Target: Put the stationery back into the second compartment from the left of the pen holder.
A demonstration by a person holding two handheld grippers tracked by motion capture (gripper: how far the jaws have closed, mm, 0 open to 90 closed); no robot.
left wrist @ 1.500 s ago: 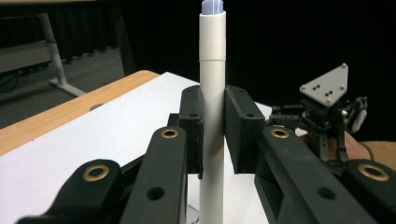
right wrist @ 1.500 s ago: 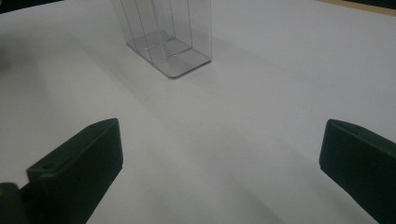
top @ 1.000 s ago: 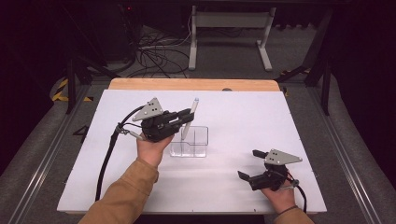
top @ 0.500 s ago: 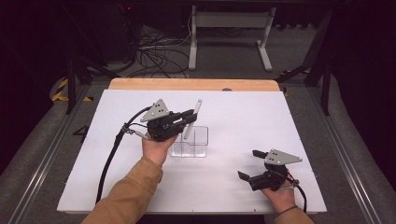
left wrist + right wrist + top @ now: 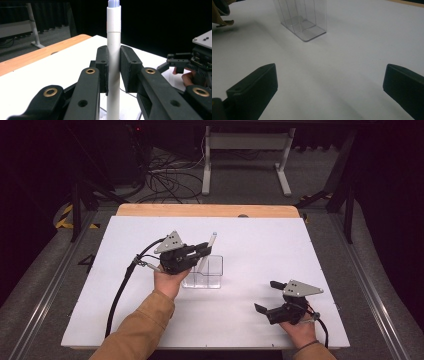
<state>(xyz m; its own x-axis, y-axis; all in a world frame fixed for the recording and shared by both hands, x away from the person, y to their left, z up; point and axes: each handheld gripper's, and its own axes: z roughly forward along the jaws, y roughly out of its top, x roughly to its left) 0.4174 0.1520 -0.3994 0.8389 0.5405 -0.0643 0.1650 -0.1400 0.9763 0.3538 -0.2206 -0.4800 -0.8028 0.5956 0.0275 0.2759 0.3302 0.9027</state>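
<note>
A white marker (image 5: 113, 57) with a pale blue tip stands upright between the jaws of my left gripper (image 5: 113, 67), which is shut on it. In the high view the left gripper (image 5: 202, 251) holds the marker (image 5: 210, 246) over a clear plastic box (image 5: 206, 272) in the middle of the white table. The marker's lower end reaches into the box, blurred behind its wall. My right gripper (image 5: 267, 297) rests open near the front right of the table, nothing between its jaws. The right gripper view looks across bare table at the clear box (image 5: 302, 18).
The white table top (image 5: 300, 250) has a wooden strip (image 5: 205, 210) along its far edge. Cables and a metal stand (image 5: 245, 150) lie on the floor beyond. The left gripper's cable (image 5: 122, 285) trails over the table's left side.
My left gripper has shifted slightly right and toward the box with the marker. The right gripper has stayed where it was.
</note>
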